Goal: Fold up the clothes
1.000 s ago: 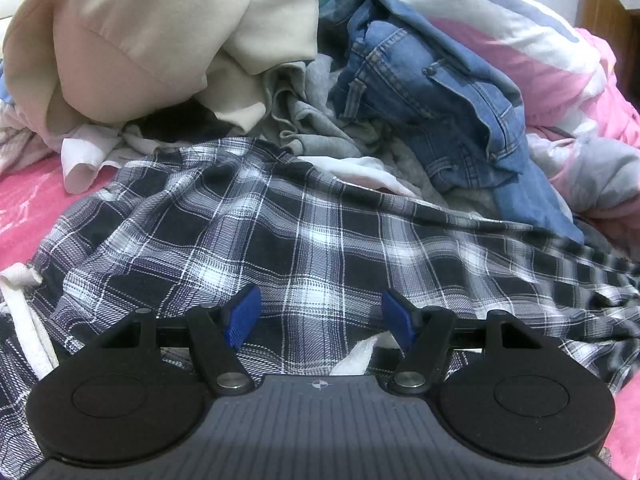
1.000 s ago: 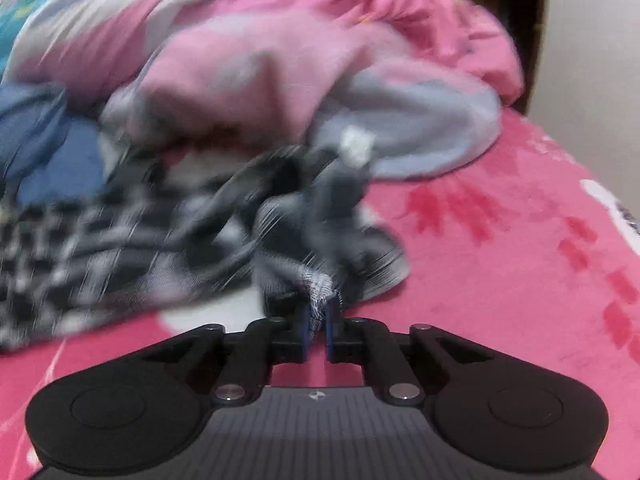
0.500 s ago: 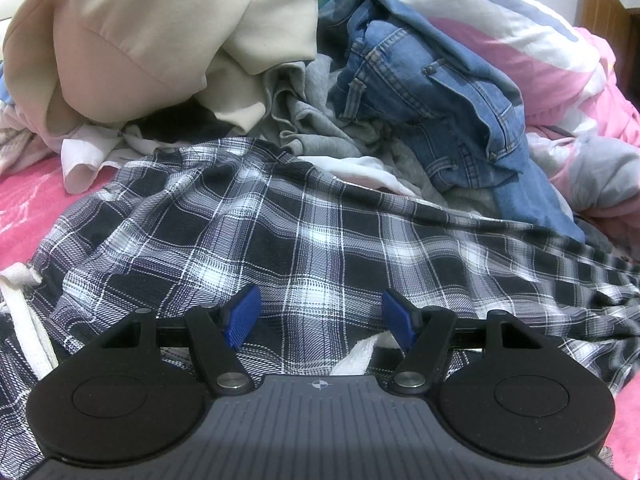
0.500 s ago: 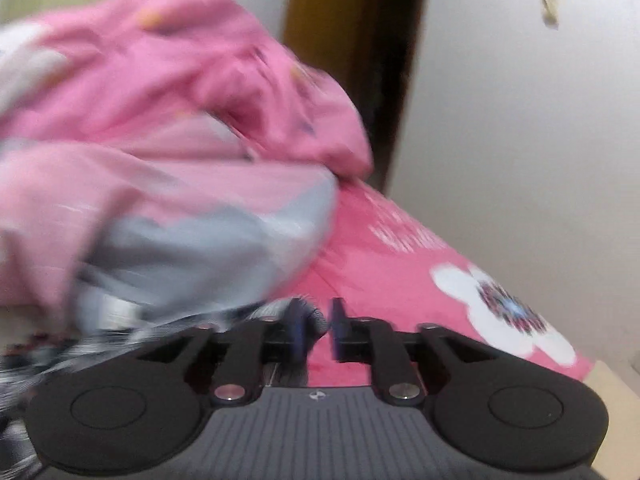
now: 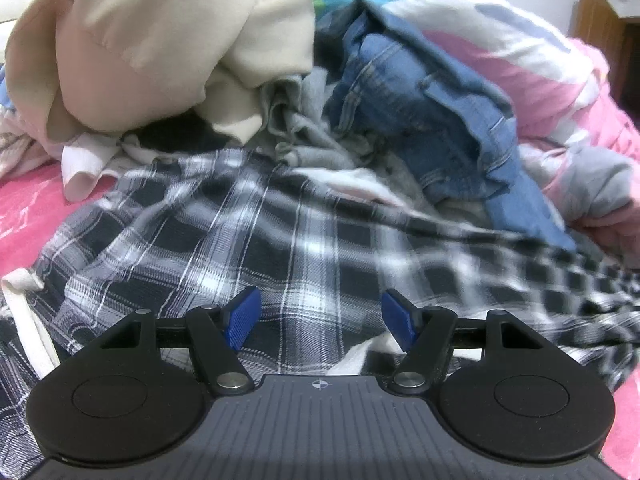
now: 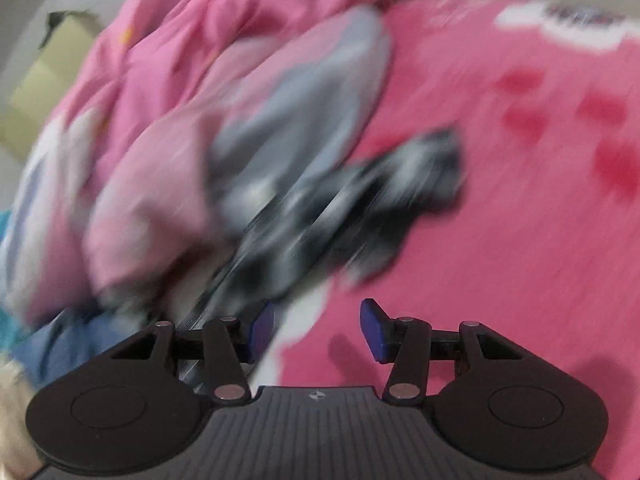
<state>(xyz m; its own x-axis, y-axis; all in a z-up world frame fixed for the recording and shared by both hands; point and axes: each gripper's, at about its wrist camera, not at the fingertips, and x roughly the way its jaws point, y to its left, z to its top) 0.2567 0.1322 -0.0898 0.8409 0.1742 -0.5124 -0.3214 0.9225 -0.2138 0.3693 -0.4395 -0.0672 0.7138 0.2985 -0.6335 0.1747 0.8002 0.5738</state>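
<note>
A black-and-white plaid shirt [image 5: 248,248] lies spread over the pink bed sheet [image 5: 28,204]. My left gripper [image 5: 320,318] hovers just above the shirt, open, with nothing between its blue pads. In the blurred right wrist view one end of the plaid shirt [image 6: 360,208] lies crumpled on the pink sheet [image 6: 520,220]. My right gripper [image 6: 318,330] is behind that end; its jaws are opening and nothing is between them.
Behind the shirt a heap of clothes: a cream hoodie [image 5: 152,40], grey garments [image 5: 308,128] and blue jeans [image 5: 432,120]. A pink and white quilt [image 5: 540,64] rises at the right, also seen as a pink quilt [image 6: 180,92]. A pale wall [image 6: 24,8] stands behind.
My right gripper let go of the plaid shirt's end, opened and swung across with a roll of the wrist; the shirt's right side shifted. My left gripper stayed put, open.
</note>
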